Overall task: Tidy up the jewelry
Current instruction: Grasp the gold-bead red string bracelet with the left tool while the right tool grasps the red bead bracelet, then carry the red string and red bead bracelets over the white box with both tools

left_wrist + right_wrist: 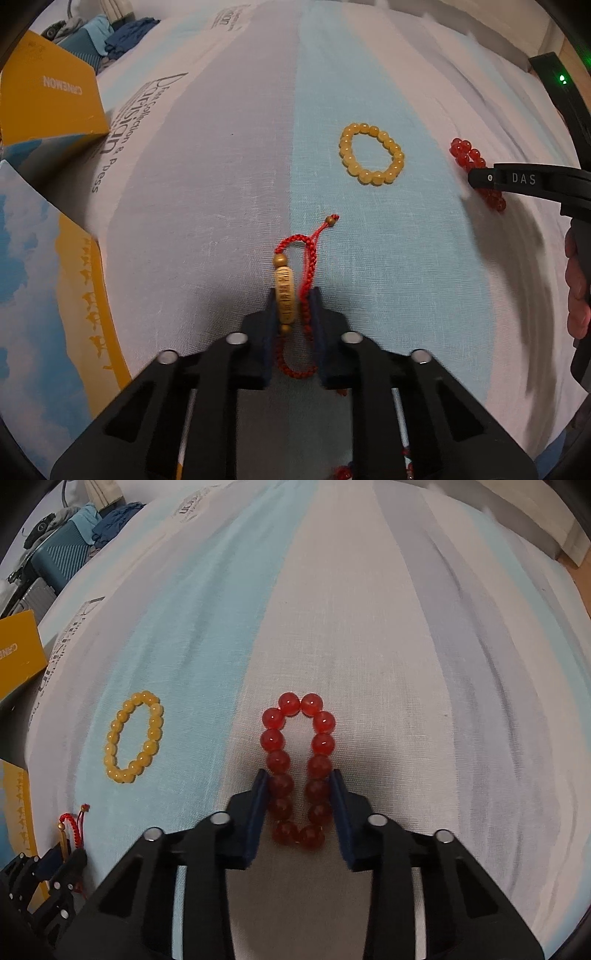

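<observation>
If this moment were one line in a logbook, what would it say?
left gripper: shut on red cord bracelet | right gripper: shut on red bead bracelet | yellow bead bracelet: untouched on sheet

You have three bracelets on the striped bedsheet [369, 635]: the red cord bracelet [295, 280] (carved wooden bead) lies pinched into a narrow loop; the yellow bead bracelet [371, 153] lies flat, oval, mid-sheet on the blue stripe; the red bead bracelet [297, 768] lies squeezed long.

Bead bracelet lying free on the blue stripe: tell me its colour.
Translucent yellow-amber, all beads alike. The bead bracelet shows best in the left wrist view.
</observation>
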Available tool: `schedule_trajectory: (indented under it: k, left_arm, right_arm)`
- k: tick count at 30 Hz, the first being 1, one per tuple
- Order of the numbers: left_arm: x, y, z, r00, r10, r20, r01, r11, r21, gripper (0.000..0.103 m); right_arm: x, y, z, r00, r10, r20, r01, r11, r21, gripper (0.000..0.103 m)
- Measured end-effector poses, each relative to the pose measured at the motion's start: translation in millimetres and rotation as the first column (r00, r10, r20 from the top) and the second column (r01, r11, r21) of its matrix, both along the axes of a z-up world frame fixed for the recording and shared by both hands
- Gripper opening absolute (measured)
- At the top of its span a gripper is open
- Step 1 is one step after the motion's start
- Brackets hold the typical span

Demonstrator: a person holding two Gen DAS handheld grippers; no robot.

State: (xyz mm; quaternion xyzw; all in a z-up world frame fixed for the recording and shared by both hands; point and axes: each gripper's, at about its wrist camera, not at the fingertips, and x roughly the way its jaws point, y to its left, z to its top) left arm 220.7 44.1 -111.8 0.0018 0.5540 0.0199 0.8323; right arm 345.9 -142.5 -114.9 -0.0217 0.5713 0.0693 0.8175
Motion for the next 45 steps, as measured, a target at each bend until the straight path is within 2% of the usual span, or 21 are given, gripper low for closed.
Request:
schedule_trajectory:
  k: [3, 5, 22, 31, 45]
  left_arm:
    - [1.4, 1.6, 4.3, 1.000, 0.006, 0.006, -0.006, 1.000, -0.002, 0.008]
    - [1.3, 2.5, 6.5, 1.000, 0.013, 0.011, -0.013, 1.000, -0.002, 0.008]
    - [-14.5, -3.5, 47.5, 0.998, -0.005, 0.070, 0.005, 1.000, 0.006, 0.007]
    - [-29.0, -6.7, 65.3, 0.996, -0.017, 0.090, 0.017, 1.000, 0.008, 0.007]
    - [-60.4, -3.4, 93.6, 0.992, -0.016, 0.128, 0.014, 1.000, 0.019, 0.007]
  right_arm:
    - [-4.6, -1.3, 4.2, 1.000, 0.002, 0.008, -0.002, 1.000, -0.003, 0.025]
    - [-7.6, -1.6, 7.5, 1.000, 0.005, 0.015, -0.005, 1.000, 0.001, 0.013]
    - [-28.9, -2.9, 38.3, 0.999, 0.007, 0.053, -0.008, 1.000, 0.016, 0.013]
    - [-52.6, -17.9, 57.9, 0.997, -0.007, 0.073, 0.005, 0.999, 0.034, 0.013]
    - [-85.3, -17.3, 81.4, 0.995, -0.014, 0.101, 0.010, 0.999, 0.041, 0.013]
